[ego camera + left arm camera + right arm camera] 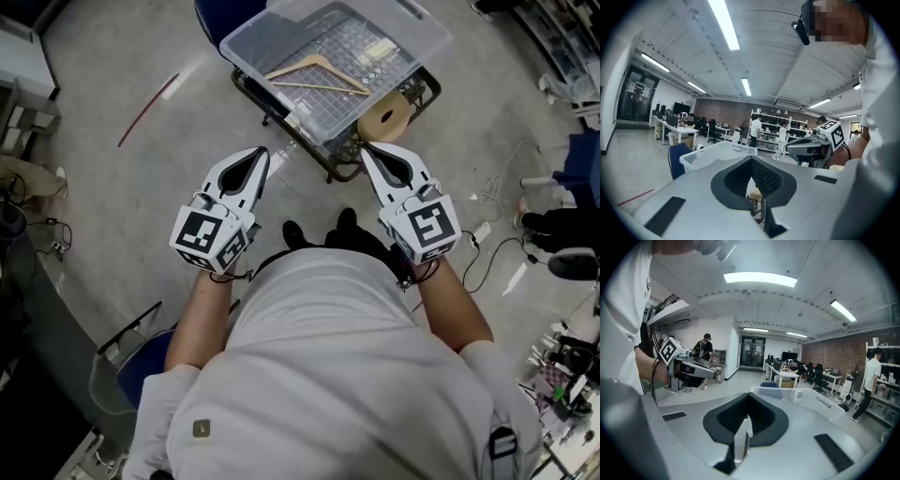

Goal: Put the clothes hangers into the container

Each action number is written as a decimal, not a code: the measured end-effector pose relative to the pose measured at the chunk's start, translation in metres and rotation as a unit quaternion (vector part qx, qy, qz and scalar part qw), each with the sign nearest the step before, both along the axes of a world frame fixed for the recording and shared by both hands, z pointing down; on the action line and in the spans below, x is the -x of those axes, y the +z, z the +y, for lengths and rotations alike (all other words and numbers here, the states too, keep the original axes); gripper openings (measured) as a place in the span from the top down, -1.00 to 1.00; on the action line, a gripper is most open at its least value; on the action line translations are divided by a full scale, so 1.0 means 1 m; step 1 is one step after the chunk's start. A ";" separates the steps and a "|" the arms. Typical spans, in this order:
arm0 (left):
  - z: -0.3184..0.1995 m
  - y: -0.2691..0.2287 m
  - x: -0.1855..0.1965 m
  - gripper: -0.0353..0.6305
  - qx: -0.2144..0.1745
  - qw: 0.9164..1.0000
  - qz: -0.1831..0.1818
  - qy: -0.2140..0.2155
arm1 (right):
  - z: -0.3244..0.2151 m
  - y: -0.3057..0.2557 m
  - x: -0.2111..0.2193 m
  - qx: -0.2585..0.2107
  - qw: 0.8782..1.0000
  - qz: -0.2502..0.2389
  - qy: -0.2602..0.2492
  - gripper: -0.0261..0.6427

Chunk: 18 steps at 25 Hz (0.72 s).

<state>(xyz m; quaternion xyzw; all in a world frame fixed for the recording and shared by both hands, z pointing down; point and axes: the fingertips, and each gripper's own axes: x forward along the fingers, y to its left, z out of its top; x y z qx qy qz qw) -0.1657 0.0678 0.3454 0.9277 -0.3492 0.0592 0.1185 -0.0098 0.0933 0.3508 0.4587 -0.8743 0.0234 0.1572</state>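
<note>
A clear plastic container (427,42) stands ahead of me on a low black frame, with a wooden clothes hanger (314,75) lying inside it. My left gripper (259,156) and right gripper (367,150) hover side by side short of the container, both pointing toward it. Both are shut, with nothing between the jaws. In the left gripper view the shut left gripper (752,159) points at the container (710,152), with the right gripper (797,147) beside it. The right gripper view shows its own right gripper (747,397) closed, the container wall (820,404) beyond.
A brown tape roll (386,119) sits by the container's near right corner on the black frame (281,103). A blue chair (220,14) stands behind it and another chair (141,370) at my lower left. Cables (497,244) trail on the floor to the right.
</note>
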 end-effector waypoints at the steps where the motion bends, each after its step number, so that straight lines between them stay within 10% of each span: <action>1: 0.005 0.000 -0.004 0.84 -0.001 1.000 0.001 0.001 | 0.006 0.000 -0.003 -0.001 1.000 -0.001 0.001 0.87; 18: 0.101 -0.004 -0.107 0.84 -0.029 0.999 -0.016 -0.016 | 0.105 -0.001 -0.091 -0.014 0.999 -0.028 -0.018 0.87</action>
